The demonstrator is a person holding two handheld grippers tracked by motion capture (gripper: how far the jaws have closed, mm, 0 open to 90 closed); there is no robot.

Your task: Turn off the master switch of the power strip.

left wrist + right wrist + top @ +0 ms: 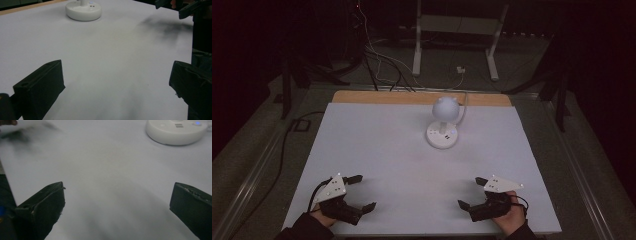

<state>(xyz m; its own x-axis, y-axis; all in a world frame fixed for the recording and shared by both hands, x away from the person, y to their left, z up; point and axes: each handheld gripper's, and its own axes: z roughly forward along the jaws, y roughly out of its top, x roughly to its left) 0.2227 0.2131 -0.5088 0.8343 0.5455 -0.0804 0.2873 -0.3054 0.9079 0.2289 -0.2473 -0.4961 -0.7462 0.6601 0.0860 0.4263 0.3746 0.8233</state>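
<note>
A small white desk lamp (444, 120) with a round head and a round base (83, 10) stands on the white table (377, 145), toward the far middle. A blue light glows on the lamp base (177, 130) in the right gripper view. My left gripper (363, 191) rests near the front left edge, open, with nothing between its jaws. My right gripper (471, 192) rests near the front right edge, open and empty too. Both point inward toward each other. In the left gripper view the right gripper (186, 7) appears at the top right.
A white cable (463, 107) runs from the lamp off the table's far edge. A wooden strip (377, 97) borders the far side. Beyond it, on the dark floor, are cables (382, 65) and a white stand's legs (455, 45).
</note>
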